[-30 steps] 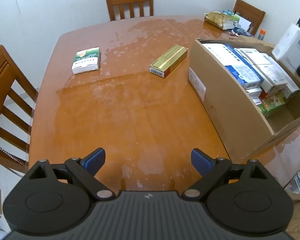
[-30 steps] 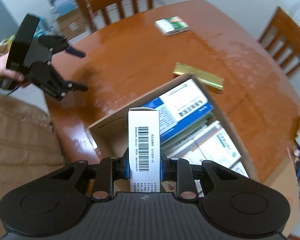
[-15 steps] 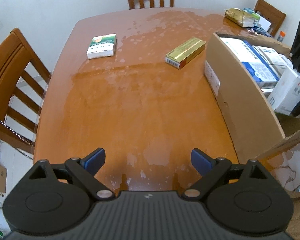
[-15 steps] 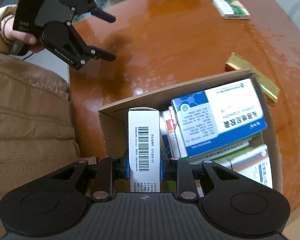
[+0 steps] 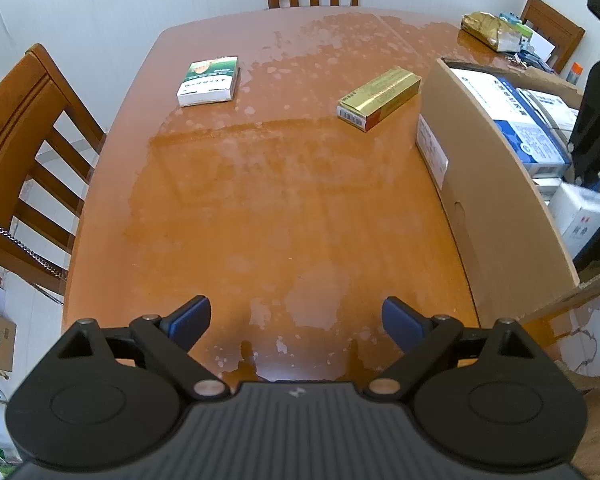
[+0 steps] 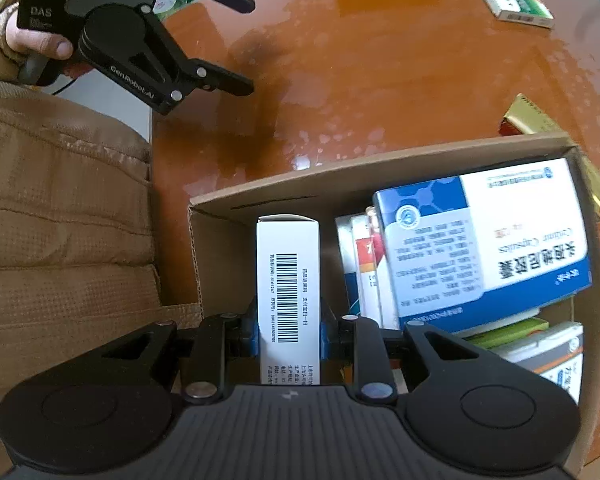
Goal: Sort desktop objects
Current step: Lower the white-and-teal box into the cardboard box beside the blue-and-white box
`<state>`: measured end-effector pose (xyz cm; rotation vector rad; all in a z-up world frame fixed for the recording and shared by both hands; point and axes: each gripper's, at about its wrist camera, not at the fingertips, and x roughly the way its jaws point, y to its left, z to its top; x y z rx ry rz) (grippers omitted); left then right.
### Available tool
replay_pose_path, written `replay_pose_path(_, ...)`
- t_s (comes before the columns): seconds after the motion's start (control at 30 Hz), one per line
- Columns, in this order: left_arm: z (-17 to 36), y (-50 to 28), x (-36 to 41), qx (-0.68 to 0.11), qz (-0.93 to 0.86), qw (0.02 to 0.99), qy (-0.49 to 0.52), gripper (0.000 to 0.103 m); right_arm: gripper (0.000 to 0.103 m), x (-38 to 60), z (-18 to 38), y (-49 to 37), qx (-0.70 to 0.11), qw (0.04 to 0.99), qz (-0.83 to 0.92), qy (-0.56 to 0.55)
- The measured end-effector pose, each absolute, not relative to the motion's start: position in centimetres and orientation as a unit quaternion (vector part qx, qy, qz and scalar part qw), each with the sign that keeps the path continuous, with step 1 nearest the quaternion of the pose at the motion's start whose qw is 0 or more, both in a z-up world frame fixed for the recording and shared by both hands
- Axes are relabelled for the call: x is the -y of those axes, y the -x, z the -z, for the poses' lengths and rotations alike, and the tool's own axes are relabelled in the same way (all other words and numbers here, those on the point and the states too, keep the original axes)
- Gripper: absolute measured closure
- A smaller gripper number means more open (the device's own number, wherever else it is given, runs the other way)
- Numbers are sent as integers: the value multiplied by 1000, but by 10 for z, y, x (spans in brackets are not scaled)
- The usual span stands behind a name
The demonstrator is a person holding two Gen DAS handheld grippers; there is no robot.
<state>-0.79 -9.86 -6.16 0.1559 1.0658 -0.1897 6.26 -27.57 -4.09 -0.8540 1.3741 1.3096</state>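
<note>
- Holding a white barcode box [image 6: 288, 300] in my right gripper [image 6: 288, 330], I am seeing its jaws clamped on the box's two long sides, low in the centre of the right wrist view.
- I am carrying that box over the open cardboard box [image 6: 380, 170], above the bare gap at its left end; I am judging this step as the drop-off, with release not yet done.
- I am counting several packs already lying inside: a big blue-and-white carton [image 6: 484, 240] at centre right, with thinner packs stacked beside and under it. That part of the sorting is looking done.
- I am seeing my left gripper [image 5: 296, 318] at the bottom of the left wrist view, fingers spread wide apart with nothing between them, hanging above bare table [image 5: 280, 200].
- I am noting two items left out on the table: a green-and-white box [image 5: 209, 80] in the upper left of the left view, and a gold box [image 5: 380, 98] at upper centre, just beside the cardboard box's far corner.
- I am also noticing a gold foil bag [image 5: 486, 30] and small clutter at the upper right; I cannot tell whether these are belonging to the job.
- I am judging the task well past halfway: one box is going in, two are waiting, and the free left gripper is being well placed for either.
</note>
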Motion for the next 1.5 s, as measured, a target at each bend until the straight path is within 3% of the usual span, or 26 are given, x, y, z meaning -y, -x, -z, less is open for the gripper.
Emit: replay_pose_path(1.5,65,5,98,-508,93,854,-62,10,73,252,54,-49,-594,492,-530,352)
